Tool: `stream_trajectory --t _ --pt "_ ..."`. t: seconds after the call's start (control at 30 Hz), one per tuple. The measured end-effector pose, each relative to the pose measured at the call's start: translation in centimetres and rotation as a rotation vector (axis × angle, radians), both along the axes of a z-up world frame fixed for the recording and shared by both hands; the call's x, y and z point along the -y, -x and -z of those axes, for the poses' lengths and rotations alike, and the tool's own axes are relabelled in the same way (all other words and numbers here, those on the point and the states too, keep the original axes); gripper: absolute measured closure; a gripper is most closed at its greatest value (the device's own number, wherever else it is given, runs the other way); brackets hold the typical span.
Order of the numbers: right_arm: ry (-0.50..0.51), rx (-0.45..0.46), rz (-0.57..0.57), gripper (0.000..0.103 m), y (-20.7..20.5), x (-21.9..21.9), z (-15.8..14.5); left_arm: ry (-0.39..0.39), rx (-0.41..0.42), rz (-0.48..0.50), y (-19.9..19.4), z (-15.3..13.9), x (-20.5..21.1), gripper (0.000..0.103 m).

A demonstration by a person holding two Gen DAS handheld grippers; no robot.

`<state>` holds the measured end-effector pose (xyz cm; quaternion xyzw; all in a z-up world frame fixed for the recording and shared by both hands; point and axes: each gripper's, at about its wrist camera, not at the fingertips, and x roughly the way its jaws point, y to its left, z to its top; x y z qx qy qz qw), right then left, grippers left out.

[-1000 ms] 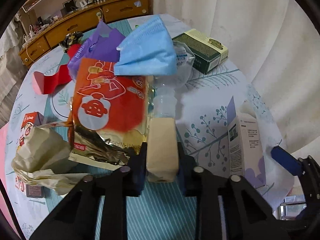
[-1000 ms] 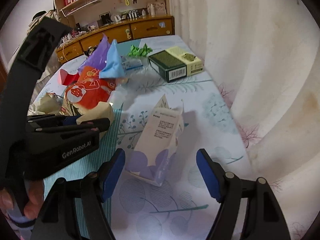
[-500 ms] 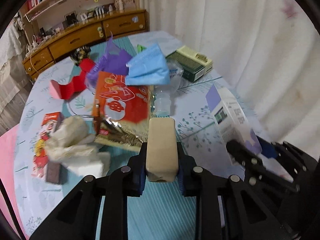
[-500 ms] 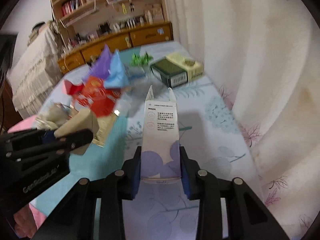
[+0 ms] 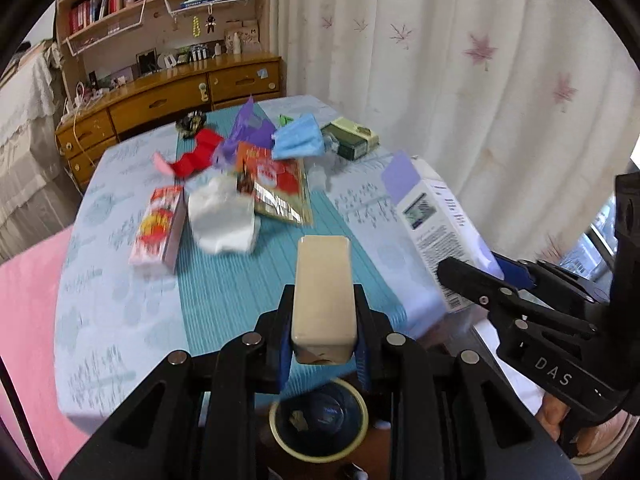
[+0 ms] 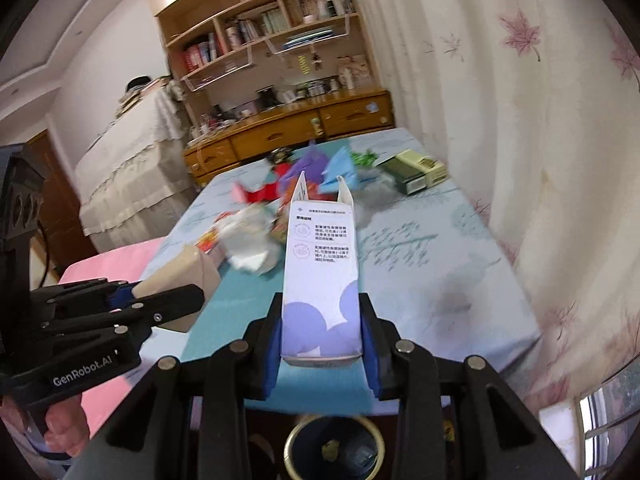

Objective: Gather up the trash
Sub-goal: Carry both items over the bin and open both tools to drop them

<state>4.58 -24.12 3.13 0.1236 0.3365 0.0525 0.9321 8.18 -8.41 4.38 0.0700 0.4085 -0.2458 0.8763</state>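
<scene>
The left gripper (image 5: 323, 332) is clenched on a beige block (image 5: 323, 292). The block sits lengthwise between the blue pads, its near end flush with the jaws' inner throat and its far end jutting well past the fingertips. The right gripper (image 6: 322, 340) is likewise clamped — its pads press both sides of a white and purple carton (image 6: 320, 276), gripped at the carton's purple-printed base, with the opened flaps at the far end pointing away from the camera.

Both held items hang over the near edge of the table (image 5: 120, 300). Directly below each pair of jaws stands a dark bin with a yellowish rim (image 5: 319, 424), a few scraps lying inside it; in the right wrist view it shows just under the carton's base.

Farther out on the tablecloth lies the remaining litter: a crumpled white tissue (image 5: 222, 216), a red snack box (image 5: 158, 224) just beside it, a red foil wrapper (image 5: 276, 184), a blue face mask (image 5: 298, 142), a purple wrapper (image 5: 248, 130), red folded paper (image 5: 196, 154) and a green box (image 5: 352, 142). Behind the table, a wooden dresser (image 5: 172, 100) stands under bookshelves, and a pale curtain (image 5: 460, 80) hangs to the right.
</scene>
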Motion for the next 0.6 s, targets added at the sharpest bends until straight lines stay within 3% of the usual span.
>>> stream_trajectory --t 0.23,0.47,0.6 --pt "0.006 -0.072 -0.096 0.069 3.5 -3.7 3.3 -0.039 -0.048 0.003 4.8 5.2 -2.4 0.08" --pt "0.036 -0.221 -0.122 0.069 4.4 -5.6 10.1 -0.119 -0.16 -0.016 6.1 13.0 -2.8 0.08" --pt "0.106 -0.307 -0.135 0.069 3.9 -6.9 14.1 -0.177 -0.223 -0.023 5.9 17.3 -2.8 0.08"
